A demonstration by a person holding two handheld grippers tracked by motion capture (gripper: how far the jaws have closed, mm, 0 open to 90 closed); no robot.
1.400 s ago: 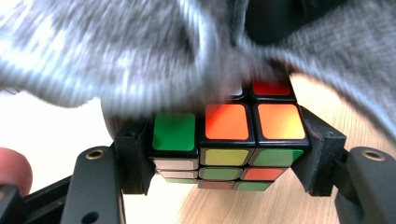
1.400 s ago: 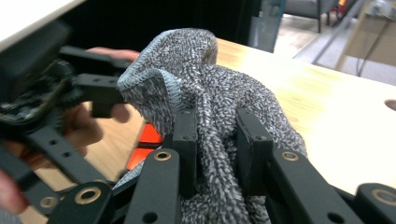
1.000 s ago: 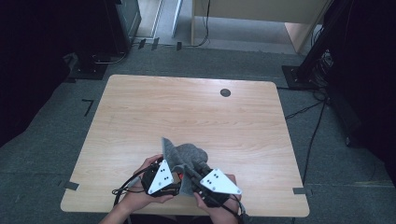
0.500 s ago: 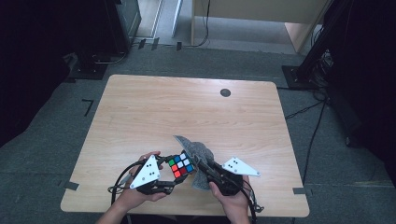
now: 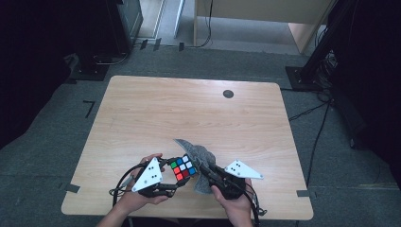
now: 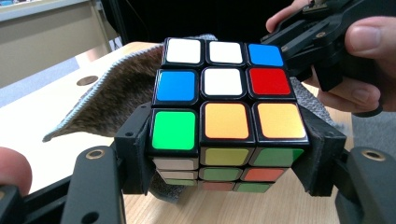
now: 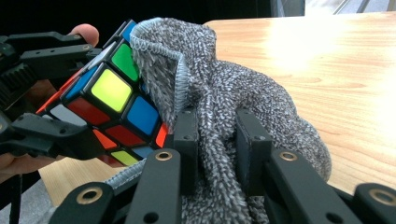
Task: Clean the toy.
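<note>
While the person's hands are working at the near edge of the wooden table, the left gripper is clamping a Rubik's cube betw. its two black jaws, pads pressing on opposite sides of the cube's lower layer. Cube is sitting just above the tabletop, near the front edge, approx. mid-width, betw. the two grippers in the high view. Top face in the left gripper view is showing white, blue, red, orange & green stickers.

Right gripper is pinching a bunched grey cloth, jaws narrowed to a small gap w/ fabric stuffed betw. them. Cloth is draping against the far side of the cube, touching it, its hemmed edge curling over the cube's top corner in the right gripper view; the rest is lying heaped on the table just to the right of the cube.

Left hand & right hand are gripping the tools from the bottom of the high view. Small dark round hole is sitting in the tabletop near the far edge, well apart from everything else.
</note>
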